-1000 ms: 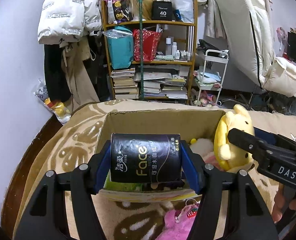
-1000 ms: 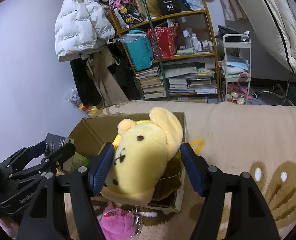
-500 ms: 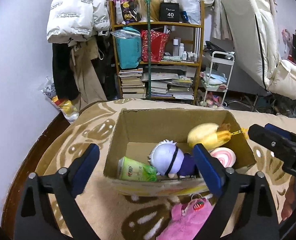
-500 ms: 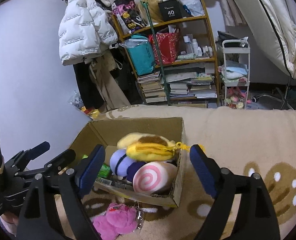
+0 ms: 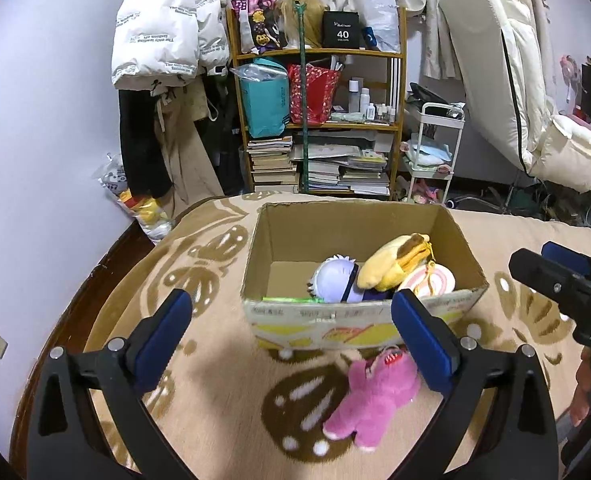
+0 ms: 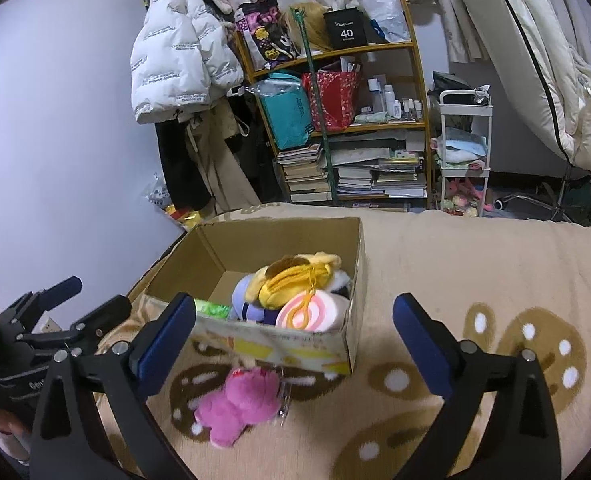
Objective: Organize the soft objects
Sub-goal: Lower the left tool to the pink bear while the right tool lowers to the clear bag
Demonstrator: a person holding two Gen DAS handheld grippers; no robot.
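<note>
A beige blanket [image 5: 495, 240] with brown patterns is spread under everything, and a box [image 5: 359, 320] is placed on it. Inside the box, at its right end, a yellow plush [image 5: 395, 264], a pale purple doll [image 5: 335, 280] and a pink swirl cushion [image 5: 431, 282] are piled together, touching; a green pack [image 5: 291, 300] is lying at the near wall. One pink plush [image 5: 371, 392] is left outside, on the blanket just in front of the box.

The left gripper [image 5: 291, 332] and the right gripper [image 6: 295, 332] are both held above the near side of the box. Their jaws are opening, already very wide, and nothing is held between them.

The step in hand is judged to be the pickup of the pink plush. It should be approached from above by one gripper, with the pads placed on both sides of the thick body, not on a thin limb, because the soft filling will be squeezed and can slip. The key ring at its top should be avoided. Then the free left part of the box should be used.

The green pack is mostly hidden by the box wall, and the face of the pink plush cannot be made out; the hands are cut off at the picture edges
</note>
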